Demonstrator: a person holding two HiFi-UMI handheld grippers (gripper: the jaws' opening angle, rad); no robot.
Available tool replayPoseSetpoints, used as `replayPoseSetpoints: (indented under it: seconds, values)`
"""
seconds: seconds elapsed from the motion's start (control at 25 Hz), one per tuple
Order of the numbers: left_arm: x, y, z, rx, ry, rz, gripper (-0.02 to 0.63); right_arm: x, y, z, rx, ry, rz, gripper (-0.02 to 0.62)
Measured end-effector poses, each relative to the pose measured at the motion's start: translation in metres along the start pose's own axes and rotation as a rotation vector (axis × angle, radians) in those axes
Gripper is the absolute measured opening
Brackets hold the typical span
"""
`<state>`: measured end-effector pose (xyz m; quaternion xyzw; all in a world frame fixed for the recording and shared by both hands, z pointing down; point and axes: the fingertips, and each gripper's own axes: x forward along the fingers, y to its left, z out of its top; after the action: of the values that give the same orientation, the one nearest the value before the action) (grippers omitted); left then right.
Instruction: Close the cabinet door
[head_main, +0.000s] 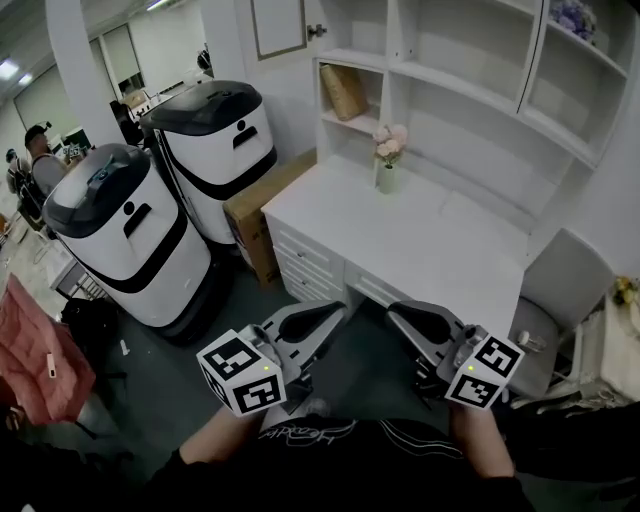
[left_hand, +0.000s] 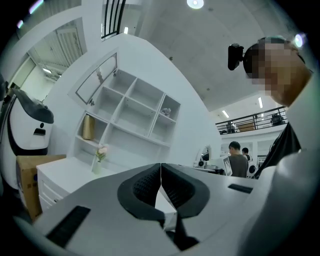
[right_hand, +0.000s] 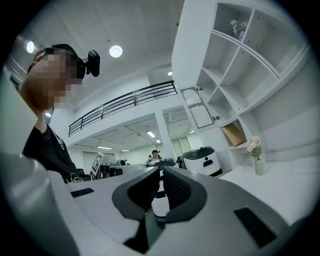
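The left tongs and the right tongs are held low and level in front of the person's body, side by side and a little apart, with their tips turned toward the white table. In the left gripper view, the left tongs are seen pressed together with nothing between them. In the right gripper view, the right tongs are likewise seen closed tip to tip and empty.

The cabinet door is found well beyond both tongs, at the upper left of the white shelf unit that rises from the back of the table. The door stands swung open, and neither pair of tongs touches it.

A vase of pink flowers is set on the table near the shelves. A brown package is leaned in a lower left compartment. A cardboard box is placed on the floor against the table's left end. Two white-and-black machines are parked beside the box. A grey chair is seen at the table's right end.
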<state>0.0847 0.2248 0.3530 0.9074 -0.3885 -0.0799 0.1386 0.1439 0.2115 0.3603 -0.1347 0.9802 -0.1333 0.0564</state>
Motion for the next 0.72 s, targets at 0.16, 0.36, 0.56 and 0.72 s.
replayPoseSetpoints:
  seconds: [0.16, 0.36, 0.56, 0.72]
  values:
    - [0.004, 0.022, 0.005, -0.012, -0.004, -0.001, 0.023, 0.017, -0.014, -0.001, 0.017, 0.001, -0.007, 0.054]
    - [0.01, 0.061, 0.016, -0.015, 0.003, -0.006, 0.023, 0.051, -0.039, 0.006, -0.018, 0.007, -0.033, 0.054]
    - [0.012, 0.106, 0.035, -0.005, -0.001, -0.01, 0.023, 0.094, -0.062, 0.017, -0.025, -0.012, -0.031, 0.054]
    - [0.016, 0.143, 0.056, 0.007, -0.013, -0.027, 0.023, 0.129, -0.08, 0.029, -0.044, -0.029, -0.042, 0.054]
